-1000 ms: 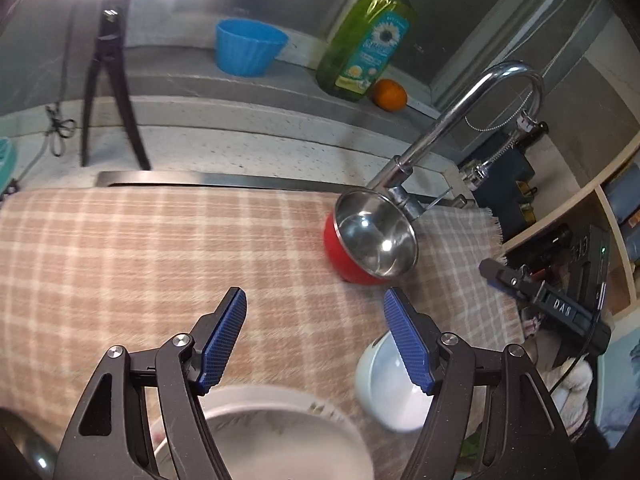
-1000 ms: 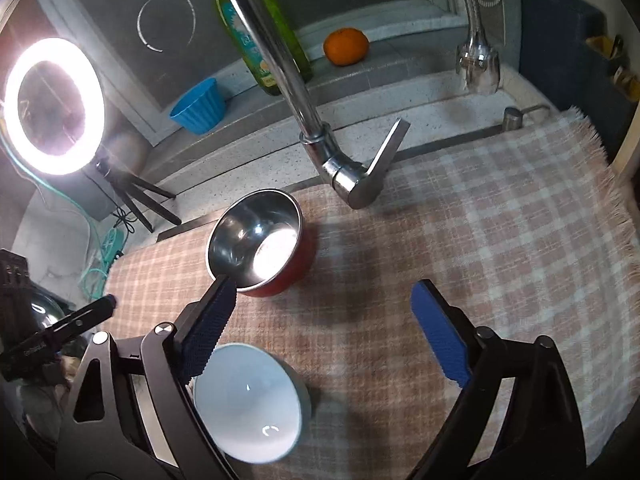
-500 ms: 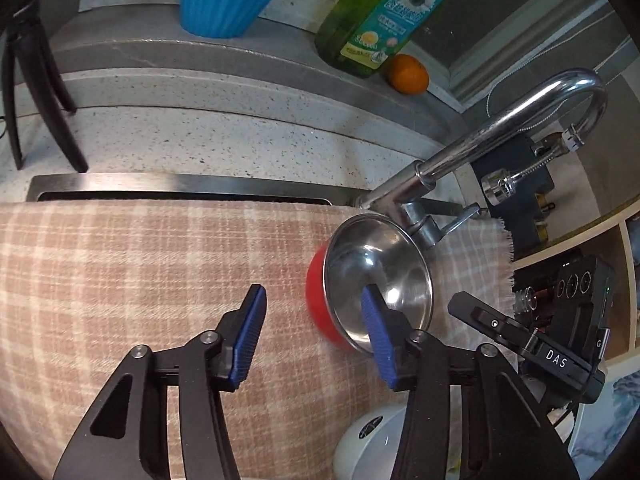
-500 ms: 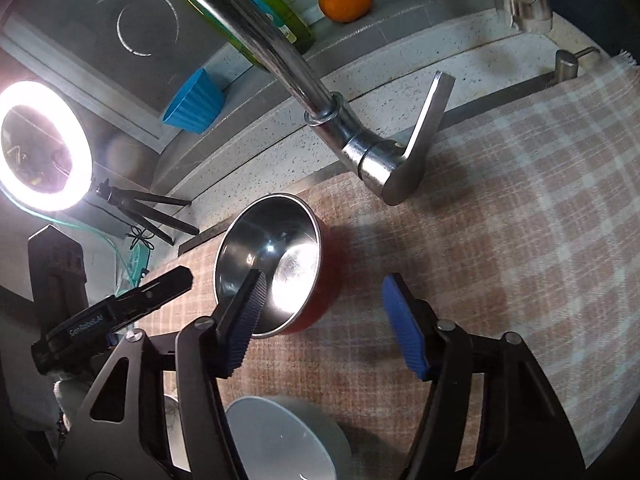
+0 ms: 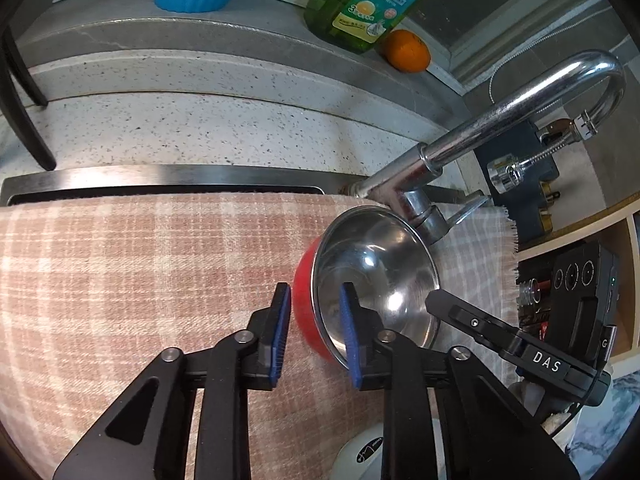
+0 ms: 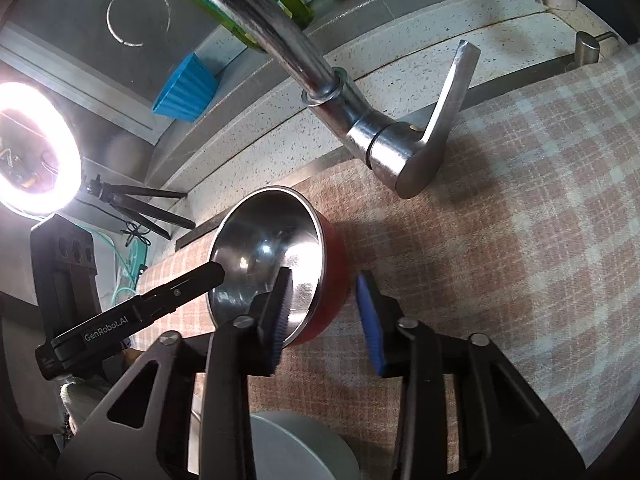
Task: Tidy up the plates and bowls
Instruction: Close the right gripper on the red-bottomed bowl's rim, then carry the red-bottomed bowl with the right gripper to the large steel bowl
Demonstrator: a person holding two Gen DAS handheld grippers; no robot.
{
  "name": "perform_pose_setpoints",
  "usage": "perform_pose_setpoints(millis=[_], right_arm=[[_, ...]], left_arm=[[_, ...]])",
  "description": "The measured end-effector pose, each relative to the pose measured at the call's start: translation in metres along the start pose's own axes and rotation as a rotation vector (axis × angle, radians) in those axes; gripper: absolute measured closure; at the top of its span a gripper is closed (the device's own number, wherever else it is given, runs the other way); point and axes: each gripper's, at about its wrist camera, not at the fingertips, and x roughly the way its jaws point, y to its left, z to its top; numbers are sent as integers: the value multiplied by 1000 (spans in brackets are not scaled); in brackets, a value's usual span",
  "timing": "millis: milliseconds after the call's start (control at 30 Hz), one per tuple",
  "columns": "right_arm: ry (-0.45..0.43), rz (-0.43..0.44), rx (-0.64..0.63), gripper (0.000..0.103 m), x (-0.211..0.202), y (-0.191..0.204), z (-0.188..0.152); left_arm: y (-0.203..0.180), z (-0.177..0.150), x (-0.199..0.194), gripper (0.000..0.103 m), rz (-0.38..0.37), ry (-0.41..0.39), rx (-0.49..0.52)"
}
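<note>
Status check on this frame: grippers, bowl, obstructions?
Left gripper and right gripper both open, each straddling the rim of the red steel-lined bowl. Bowl sits on the plaid cloth. Faucet overhangs close behind.

The right gripper point(image 6: 326, 316) is straddling the near right rim of the red bowl point(image 6: 276, 268), one pad inside the steel lining, the other outside the wall, jaws not visibly pressing. The bowl is sitting on the plaid cloth point(image 6: 500, 260), with the faucet point(image 6: 360, 120) arching beyond it.
</note>
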Motion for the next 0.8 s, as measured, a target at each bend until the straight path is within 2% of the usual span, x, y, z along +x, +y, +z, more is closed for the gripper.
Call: perform_pose_setpoints(millis=[100,433,800], right_arm=[[14,3,-2,85,5,0,0],[7,-16,-12,86,2,8,-5],[-11,7,-42,86,-19,32,-21]], left_arm=[[-1,0,3,86,-7,7,3],[-7,-6,-3,86,1,-1,25],[-11,-18,-40,86,-3,-67,55]])
